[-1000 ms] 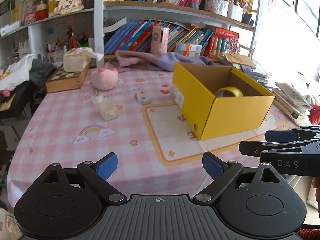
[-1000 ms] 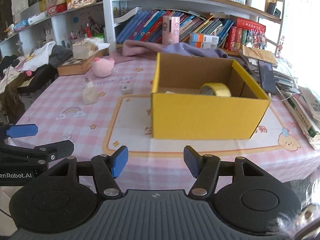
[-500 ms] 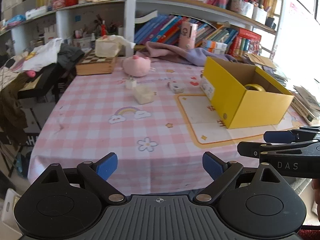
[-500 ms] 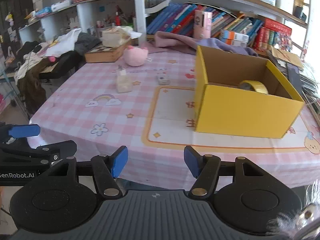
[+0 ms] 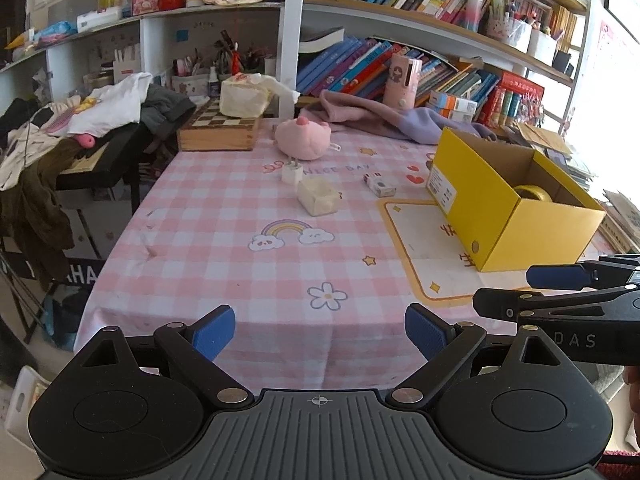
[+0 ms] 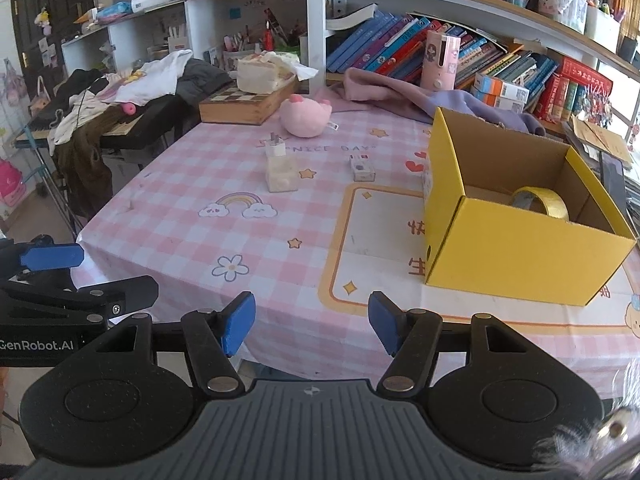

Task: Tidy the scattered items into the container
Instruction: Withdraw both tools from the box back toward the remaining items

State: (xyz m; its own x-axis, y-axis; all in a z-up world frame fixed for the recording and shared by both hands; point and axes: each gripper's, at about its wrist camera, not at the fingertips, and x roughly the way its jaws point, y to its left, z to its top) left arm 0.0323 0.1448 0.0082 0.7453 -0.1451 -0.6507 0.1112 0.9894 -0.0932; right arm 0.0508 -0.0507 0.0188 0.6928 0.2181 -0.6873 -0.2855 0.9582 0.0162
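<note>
Yellow box (image 6: 520,256): open top, sits on the right of the table (image 5: 224,264) on the printed mat. I read it as the container, set where either claw can drop into it.
Tape (image 6: 540,202): yellow roll already inside the box, leaning at the far wall. One item done, by my read.
Cream block (image 5: 318,197): loose on the cloth, left of the box, well apart from it.
Plug (image 5: 292,172): small white adapter just behind the block, near the pig.
Small carton (image 5: 380,186): flat on the cloth between the block and the box; nearest loose item to the box.
Pig (image 5: 304,139): pink plush at the back, near the chessboard (image 5: 218,128). Can't tell if it counts as scattered.
Left claw (image 5: 319,331): spread wide, nothing between the pads, hanging over the near table edge, aimed at the block area.
Right claw (image 6: 312,323): about half spread, empty, also at the near edge, box to its right.
Why: both are held back off the items, I'd guess to line up a pick. Left suits the block, right the carton.
</note>
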